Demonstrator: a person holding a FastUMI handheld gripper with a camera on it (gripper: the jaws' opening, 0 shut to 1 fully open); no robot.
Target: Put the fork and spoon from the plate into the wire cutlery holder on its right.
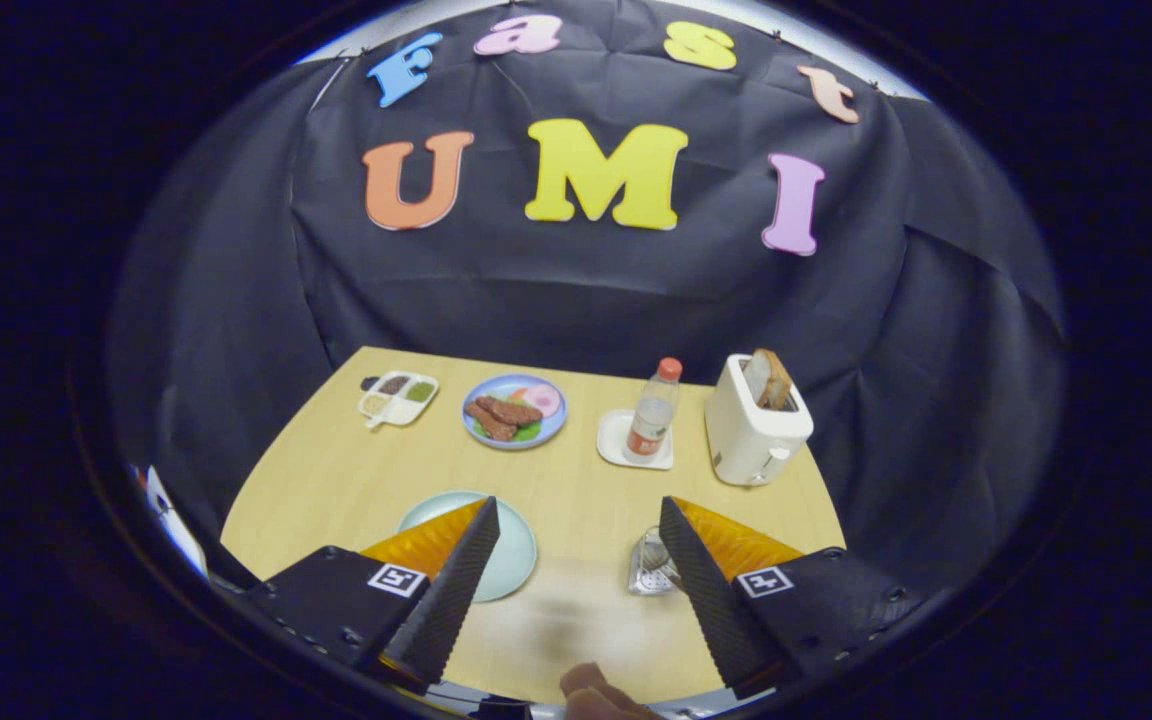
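Observation:
A pale green plate (514, 548) lies on the wooden table (576, 480), half hidden behind my left finger; the part I see carries nothing. The wire cutlery holder (650, 566) stands to the plate's right, tucked against my right finger, and what it holds is too small to tell. My gripper (578, 505) hovers well above the table, open wide, with nothing between its fingers. Plate and holder sit just beyond the two fingertips, one on each side.
Along the table's far side stand a white compartment tray (398, 397), a blue plate of food (514, 410), a bottle (652, 415) on a white coaster and a white toaster (756, 430) with toast. A person's fingers (596, 697) show at the near edge.

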